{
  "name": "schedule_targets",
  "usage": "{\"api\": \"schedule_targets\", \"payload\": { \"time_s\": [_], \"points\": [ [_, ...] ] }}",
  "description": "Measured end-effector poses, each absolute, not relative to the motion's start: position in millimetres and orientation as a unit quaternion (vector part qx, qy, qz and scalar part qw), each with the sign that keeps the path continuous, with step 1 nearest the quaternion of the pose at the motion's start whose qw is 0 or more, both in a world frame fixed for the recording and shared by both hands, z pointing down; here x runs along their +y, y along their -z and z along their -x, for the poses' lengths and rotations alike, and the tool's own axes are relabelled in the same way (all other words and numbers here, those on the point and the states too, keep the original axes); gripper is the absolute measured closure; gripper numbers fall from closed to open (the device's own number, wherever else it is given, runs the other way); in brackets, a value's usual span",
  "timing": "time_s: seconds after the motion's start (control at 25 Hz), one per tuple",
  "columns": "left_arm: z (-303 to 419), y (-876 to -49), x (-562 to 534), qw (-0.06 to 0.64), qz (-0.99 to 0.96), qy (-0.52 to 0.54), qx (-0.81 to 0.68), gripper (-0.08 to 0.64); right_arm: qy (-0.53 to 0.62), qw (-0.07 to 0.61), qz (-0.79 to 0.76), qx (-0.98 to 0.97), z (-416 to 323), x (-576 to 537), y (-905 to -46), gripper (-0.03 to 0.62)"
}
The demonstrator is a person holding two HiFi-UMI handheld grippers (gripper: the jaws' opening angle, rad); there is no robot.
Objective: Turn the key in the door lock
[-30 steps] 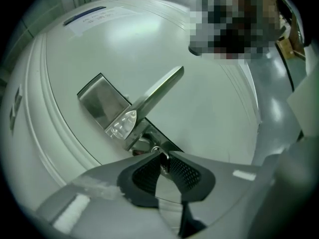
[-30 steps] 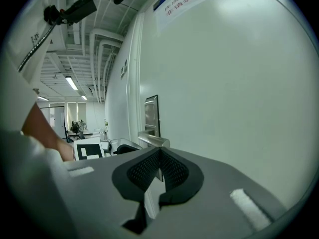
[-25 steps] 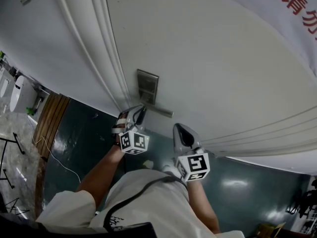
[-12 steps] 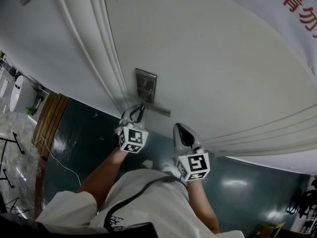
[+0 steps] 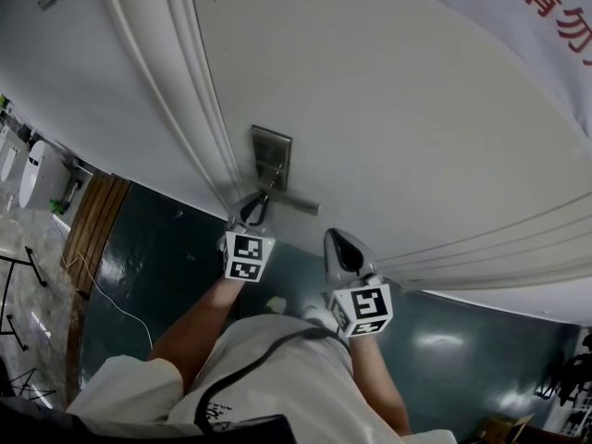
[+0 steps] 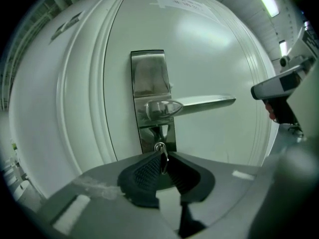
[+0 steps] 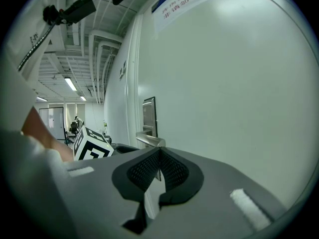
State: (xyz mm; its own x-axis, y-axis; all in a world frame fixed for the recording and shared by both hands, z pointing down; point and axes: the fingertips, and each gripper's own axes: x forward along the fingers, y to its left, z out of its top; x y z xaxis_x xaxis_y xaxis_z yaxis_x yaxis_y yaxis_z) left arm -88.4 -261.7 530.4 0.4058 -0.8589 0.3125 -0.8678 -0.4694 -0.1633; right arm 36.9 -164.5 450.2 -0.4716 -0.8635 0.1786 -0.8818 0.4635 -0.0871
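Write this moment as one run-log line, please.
left gripper: shut on small silver metal key | key: in steel lock plate under silver lever handle | right gripper: shut, empty, near white door

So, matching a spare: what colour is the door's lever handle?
Silver metal lever handle; clearest in the left gripper view.

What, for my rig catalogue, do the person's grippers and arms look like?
The left gripper and right gripper have pale grey bodies, black mesh-textured pads, and each carries a white cube with black square markers. The person wears a white short-sleeved shirt with a dark strap across it; forearms are bare.
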Motion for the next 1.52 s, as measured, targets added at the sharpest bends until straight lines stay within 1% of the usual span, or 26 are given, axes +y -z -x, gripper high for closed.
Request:
{"api": "schedule_targets", "payload": {
  "time_s": [0.24, 0.72, 1.12, 1.52],
  "points": [
    [88, -531, -262, 0.021, -0.837, -0.177, -0.517, 0.517, -0.081, 0.056, -0.512, -0.853, -39, -162, -449, 0.583],
    [90, -532, -262, 0.064, -0.840, -0.148, -0.519, 0.525, -0.079, 0.058, -0.512, -0.853, -39, -157, -450, 0.583],
    [90, -530, -262, 0.126, -0.842, -0.105, -0.514, 0.529, -0.078, 0.061, -0.513, -0.853, -39, -155, -450, 0.583],
    [94, -533, -263, 0.225, -0.837, -0.038, -0.498, 0.534, -0.081, 0.063, -0.516, -0.851, -38, -153, -450, 0.583]
  ]
}}
